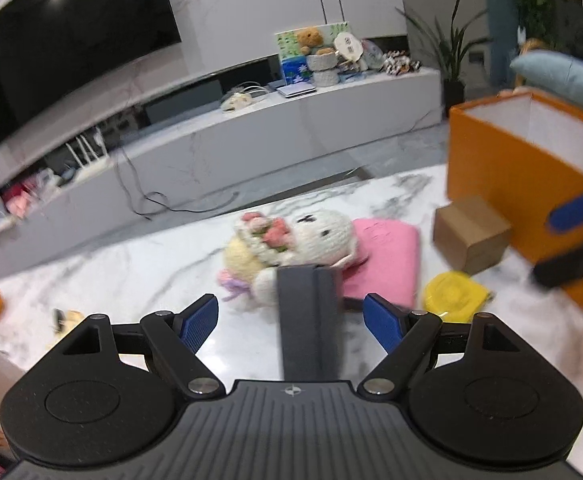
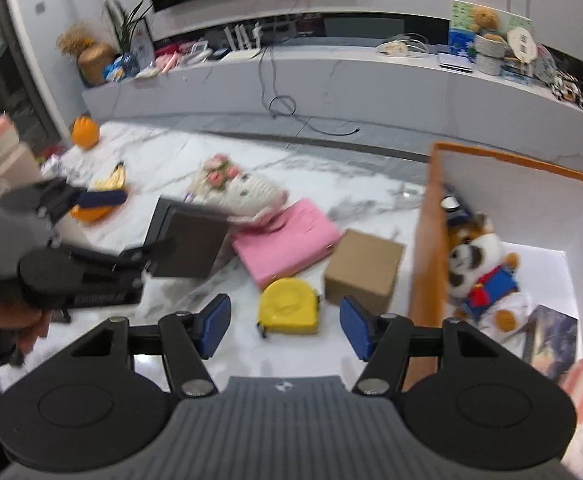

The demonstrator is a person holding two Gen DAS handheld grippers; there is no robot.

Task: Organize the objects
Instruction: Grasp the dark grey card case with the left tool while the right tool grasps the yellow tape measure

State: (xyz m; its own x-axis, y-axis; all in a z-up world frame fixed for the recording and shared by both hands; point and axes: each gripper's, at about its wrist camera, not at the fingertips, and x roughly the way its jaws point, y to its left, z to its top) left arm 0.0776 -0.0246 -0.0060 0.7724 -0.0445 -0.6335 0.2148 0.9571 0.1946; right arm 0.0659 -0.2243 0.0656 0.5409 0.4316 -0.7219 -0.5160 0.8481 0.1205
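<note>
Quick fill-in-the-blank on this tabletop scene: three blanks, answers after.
1. The stuffed animal lies inside the big box, which is coloured ___.
2. The knitted bunny rests partly on a notebook coloured ___.
3. The tape measure beside the cardboard box is coloured ___.
Answers: orange; pink; yellow.

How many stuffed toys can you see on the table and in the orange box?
2. A white knitted bunny lies on the marble table, partly on the pink pouch. A brown-and-white plush dog sits in the orange box. More may be hidden inside.
</note>
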